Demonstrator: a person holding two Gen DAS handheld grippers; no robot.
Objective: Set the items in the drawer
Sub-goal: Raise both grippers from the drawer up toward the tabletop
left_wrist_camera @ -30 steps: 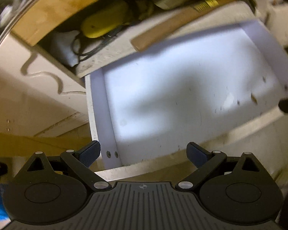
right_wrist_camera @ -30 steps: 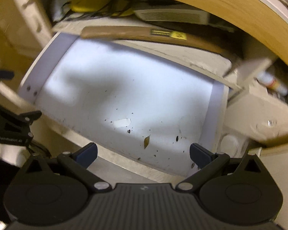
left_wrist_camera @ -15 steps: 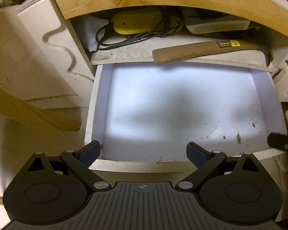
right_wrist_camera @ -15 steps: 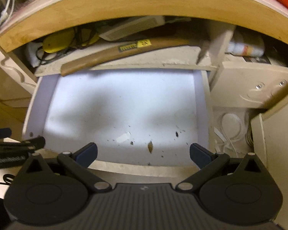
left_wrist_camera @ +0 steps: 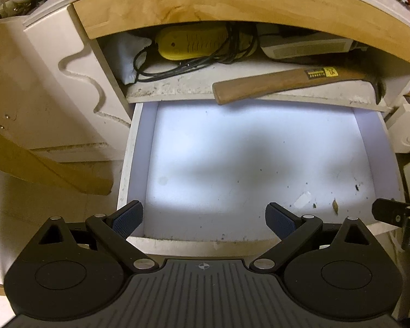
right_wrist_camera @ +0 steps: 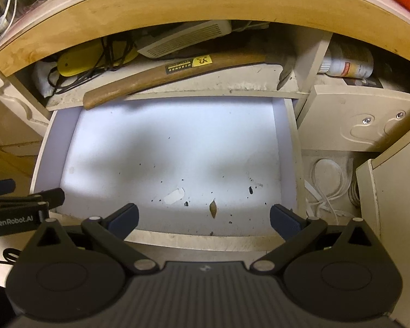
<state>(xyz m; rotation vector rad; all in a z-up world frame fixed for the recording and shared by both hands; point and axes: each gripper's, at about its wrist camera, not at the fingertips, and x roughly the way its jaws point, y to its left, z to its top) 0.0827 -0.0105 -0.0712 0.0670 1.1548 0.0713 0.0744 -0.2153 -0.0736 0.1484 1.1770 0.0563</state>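
I am holding both grippers over the near rim of the open white drawer (left_wrist_camera: pixel 259 164), and both are empty with their jaws spread wide apart: my left gripper (left_wrist_camera: pixel 204 217) is sitting toward the drawer's near left corner, my right gripper (right_wrist_camera: pixel 204 217) toward its near right. The drawer floor is holding nothing but crumbs, a small pale scrap and a dry brown leaf.

The likeliest item to go in, I am judging, is the wooden-handled hammer (left_wrist_camera: pixel 284 83), which is lying on the shelf (left_wrist_camera: pixel 177 87) just above the drawer's far edge. Its long axis is running nearly along that shelf's front edge, across my line of reach, not toward me. The rounded butt of the handle is pointing left and jutting slightly over the drawer's back edge; the dark metal head (left_wrist_camera: pixel 380 90) is at the shelf's right end, against the upright.

So the hammer is lying straight ahead and above both grippers. In the right wrist view the handle (right_wrist_camera: pixel 161 78) is spanning the middle, the butt toward my left side, so either gripper could reach it. Behind it a yellow corded device (left_wrist_camera: pixel 196 41) and a white vented box (left_wrist_camera: pixel 309 46) are crowding the shelf's back.
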